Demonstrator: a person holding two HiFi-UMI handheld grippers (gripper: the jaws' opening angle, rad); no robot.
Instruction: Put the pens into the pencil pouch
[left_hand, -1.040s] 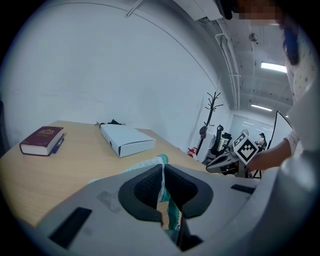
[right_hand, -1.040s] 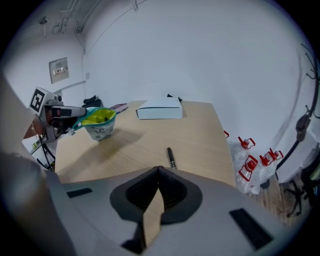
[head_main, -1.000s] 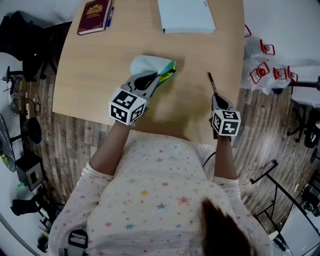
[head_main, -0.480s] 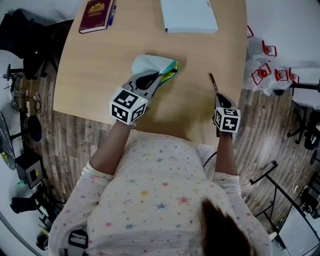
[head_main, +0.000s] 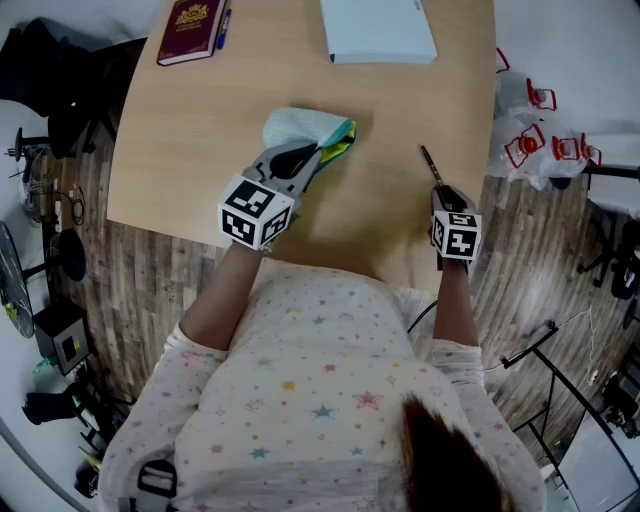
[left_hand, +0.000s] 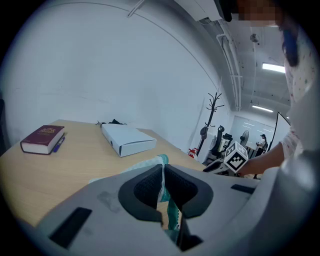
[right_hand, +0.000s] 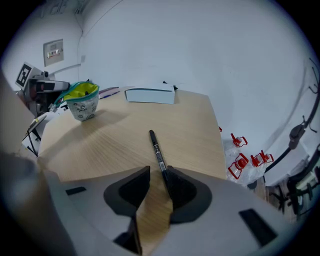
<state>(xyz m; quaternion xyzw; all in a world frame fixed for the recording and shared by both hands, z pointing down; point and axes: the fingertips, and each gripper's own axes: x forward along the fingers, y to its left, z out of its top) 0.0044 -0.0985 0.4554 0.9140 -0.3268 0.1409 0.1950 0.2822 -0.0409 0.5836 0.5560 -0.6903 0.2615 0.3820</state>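
The black pen (right_hand: 156, 150) lies on the right side of the tabletop (head_main: 200, 150), its long axis running from near to far with the far tip leaning a little left. The right gripper (right_hand: 158, 172) is tipped down over the pen's near end. Its fingers are released and stand apart, one on each side of the barrel, which runs close along the right-hand finger. I cannot tell whether it touches that finger. The pen's near end is hidden beneath the fingers, so how much of it lies inside the grip is unclear.

The pencil pouch (head_main: 300, 128) sits left of the pen and well apart from it, near mid-tabletop. The left gripper (head_main: 305, 160) is clenched on the pouch's near edge, with fabric pinched between its fingers. From the right gripper view the pouch (right_hand: 82, 102) stands upright with its yellow-green lining showing, so the mouth looks open. In the head view the left gripper covers much of it.
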